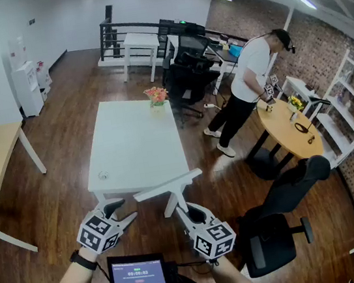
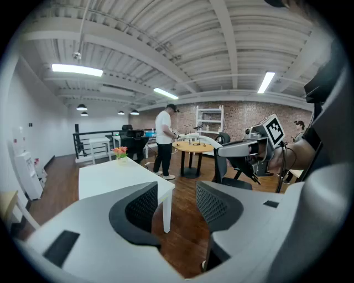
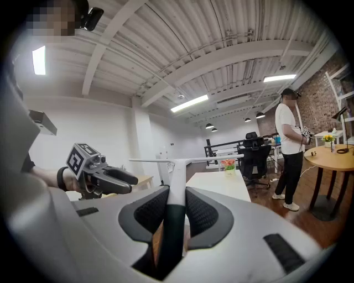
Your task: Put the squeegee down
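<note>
Squeegee: a white T-shaped tool with a long narrow blade bar across a slim handle. The lower handle is dark green in the right gripper view. It is held in the air, blade away from the person and roughly level, just short of the near edge of the white table; it touches no surface. Right gripper: jaws clamped on the handle below the neck, and the stem runs up between the ribbed pads. Left gripper: jaws apart with nothing between them, only floor and table edge seen through the gap. It hovers just beside the squeegee on the person's left, without contact. Handling assessment: the tool appears light and rigid, likely moulded plastic. The smooth handle could twist in the pads because the wide bar sits far from the grip. The handle is the proper place to hold it; the blade edge, possibly a soft strip, is better left untouched. Set down flat on the table top it should lie stable and is unlikely to roll. Containers: one small vase stands at the far end of the table and holds pink and orange flowers. A small object lies near the table's near left corner; its nature cannot be determined.
</note>
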`<action>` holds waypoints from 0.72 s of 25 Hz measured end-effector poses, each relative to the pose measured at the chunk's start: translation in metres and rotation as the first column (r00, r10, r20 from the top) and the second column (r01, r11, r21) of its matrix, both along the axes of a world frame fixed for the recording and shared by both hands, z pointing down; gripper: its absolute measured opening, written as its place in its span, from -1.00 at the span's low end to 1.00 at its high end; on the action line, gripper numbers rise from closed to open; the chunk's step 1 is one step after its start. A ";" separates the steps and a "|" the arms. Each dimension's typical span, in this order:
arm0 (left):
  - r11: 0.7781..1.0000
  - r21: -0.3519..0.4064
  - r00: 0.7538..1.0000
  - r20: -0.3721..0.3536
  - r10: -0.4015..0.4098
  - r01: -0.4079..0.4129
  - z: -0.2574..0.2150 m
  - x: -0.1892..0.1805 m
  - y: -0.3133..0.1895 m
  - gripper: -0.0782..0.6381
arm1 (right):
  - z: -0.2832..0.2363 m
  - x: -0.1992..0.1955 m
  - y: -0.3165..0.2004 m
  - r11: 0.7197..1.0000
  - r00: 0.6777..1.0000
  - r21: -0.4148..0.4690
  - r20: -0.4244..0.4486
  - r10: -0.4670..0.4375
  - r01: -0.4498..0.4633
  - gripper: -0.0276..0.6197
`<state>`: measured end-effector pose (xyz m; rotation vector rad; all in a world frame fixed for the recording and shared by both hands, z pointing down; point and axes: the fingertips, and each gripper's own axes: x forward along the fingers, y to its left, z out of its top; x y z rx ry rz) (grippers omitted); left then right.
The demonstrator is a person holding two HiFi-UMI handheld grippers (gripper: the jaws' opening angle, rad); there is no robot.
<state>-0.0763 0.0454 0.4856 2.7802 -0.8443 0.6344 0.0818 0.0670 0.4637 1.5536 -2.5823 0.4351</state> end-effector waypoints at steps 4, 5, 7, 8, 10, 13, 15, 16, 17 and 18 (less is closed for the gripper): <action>1.000 0.001 1.000 0.002 -0.002 0.002 -0.001 0.009 -0.001 -0.16 | -0.002 0.007 -0.002 1.000 1.000 0.009 -0.001 -0.007 0.007 -0.57; 1.000 0.001 1.000 0.002 -0.003 0.003 -0.001 0.011 -0.001 -0.16 | -0.003 0.009 -0.004 1.000 1.000 0.011 0.000 -0.007 0.007 -0.57; 1.000 0.001 1.000 0.003 -0.006 0.006 0.000 0.016 -0.002 -0.16 | -0.004 0.014 -0.005 1.000 1.000 0.012 0.001 -0.006 0.006 -0.57; 1.000 0.002 1.000 0.005 -0.007 0.007 0.000 0.019 -0.003 -0.16 | -0.004 0.017 -0.006 1.000 1.000 0.012 0.001 -0.006 0.006 -0.57; 1.000 0.003 1.000 0.007 -0.009 0.009 0.000 0.025 -0.004 -0.16 | -0.005 0.024 -0.008 1.000 1.000 0.013 0.002 -0.006 0.006 -0.57; 1.000 0.004 1.000 0.010 -0.016 0.016 0.000 0.033 -0.007 -0.16 | -0.005 0.032 -0.011 1.000 1.000 0.017 0.005 -0.010 0.010 -0.57; 1.000 0.004 1.000 0.011 -0.022 0.022 0.001 0.039 -0.008 -0.16 | -0.005 0.039 -0.012 1.000 1.000 0.019 0.006 -0.014 0.014 -0.57; 1.000 0.004 1.000 0.011 -0.025 0.025 0.002 0.043 -0.009 -0.16 | -0.005 0.043 -0.013 1.000 1.000 0.021 0.006 -0.016 0.016 -0.57; 1.000 0.005 1.000 0.012 -0.029 0.029 0.002 0.046 -0.010 -0.16 | -0.006 0.046 -0.014 1.000 1.000 0.023 0.007 -0.018 0.018 -0.57; 0.999 0.005 0.999 0.014 -0.032 0.032 0.002 0.049 -0.011 -0.16 | -0.006 0.050 -0.015 1.000 1.000 0.025 0.007 -0.020 0.020 -0.57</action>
